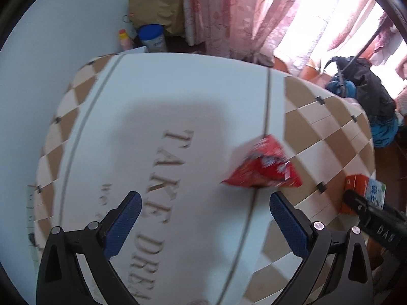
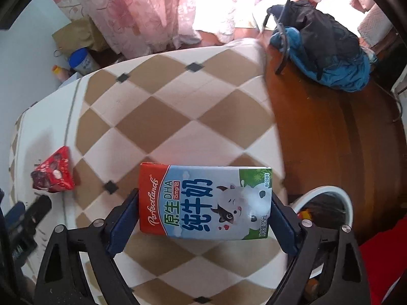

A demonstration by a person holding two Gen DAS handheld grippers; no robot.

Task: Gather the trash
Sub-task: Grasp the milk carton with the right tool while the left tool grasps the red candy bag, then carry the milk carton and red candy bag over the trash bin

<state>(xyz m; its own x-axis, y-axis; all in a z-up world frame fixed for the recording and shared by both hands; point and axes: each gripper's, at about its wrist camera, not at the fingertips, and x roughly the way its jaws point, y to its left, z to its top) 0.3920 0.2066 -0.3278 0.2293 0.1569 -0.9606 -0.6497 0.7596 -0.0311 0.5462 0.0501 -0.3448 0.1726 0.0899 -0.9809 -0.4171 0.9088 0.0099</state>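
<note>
A crumpled red snack wrapper [image 1: 264, 169] lies on the white table [image 1: 178, 96] with brown lettering, just ahead and right of my left gripper [image 1: 204, 207], which hangs open above the cloth with nothing between its fingers. The same wrapper [image 2: 54, 175] shows at the left in the right wrist view. My right gripper [image 2: 204, 206] is shut on a small milk carton [image 2: 204, 202], blue and red with a cartoon cow, held sideways above the checkered table edge. That carton [image 1: 366, 198] also appears at the far right of the left wrist view.
A white bin [image 2: 328, 195] with dark contents stands on the wooden floor [image 2: 330, 132] just right of the table. A black and blue backpack [image 2: 323, 45] lies farther back. Pink curtains [image 2: 142, 10], a brown paper bag [image 1: 157, 12] and a blue-lidded can [image 1: 152, 38] sit behind the table.
</note>
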